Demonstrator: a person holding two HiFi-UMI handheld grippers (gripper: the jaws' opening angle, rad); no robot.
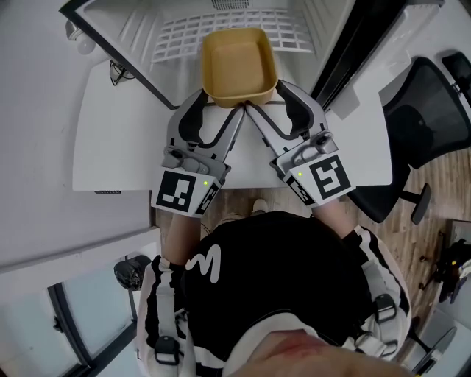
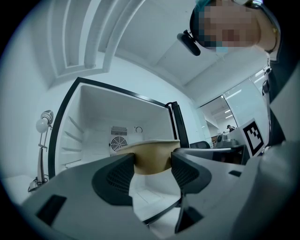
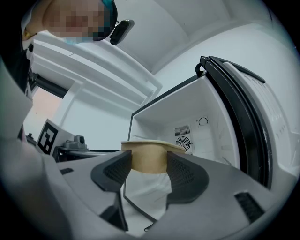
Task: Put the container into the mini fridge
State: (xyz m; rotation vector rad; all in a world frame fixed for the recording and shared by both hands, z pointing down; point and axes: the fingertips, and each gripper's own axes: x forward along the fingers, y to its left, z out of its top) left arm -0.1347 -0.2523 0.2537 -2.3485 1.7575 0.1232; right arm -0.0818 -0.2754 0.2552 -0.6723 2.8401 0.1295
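A tan, square, empty container (image 1: 239, 65) hangs at the mouth of the open mini fridge (image 1: 184, 22), above its white wire shelf (image 1: 287, 33). Both grippers hold its near wall. My left gripper (image 1: 221, 104) is shut on the near left part, my right gripper (image 1: 265, 101) on the near right part. In the left gripper view the container (image 2: 152, 157) fills the gap of the left gripper (image 2: 152, 169), with the white fridge (image 2: 93, 122) interior behind. In the right gripper view the container (image 3: 149, 159) sits clamped in the right gripper (image 3: 147, 172).
The fridge stands on a white table (image 1: 125, 132). Its open door (image 1: 353, 51) swings out on the right, also seen as the black-edged door (image 3: 246, 117). A black office chair (image 1: 427, 110) stands at the right. A fan vent (image 2: 118, 142) marks the fridge's back wall.
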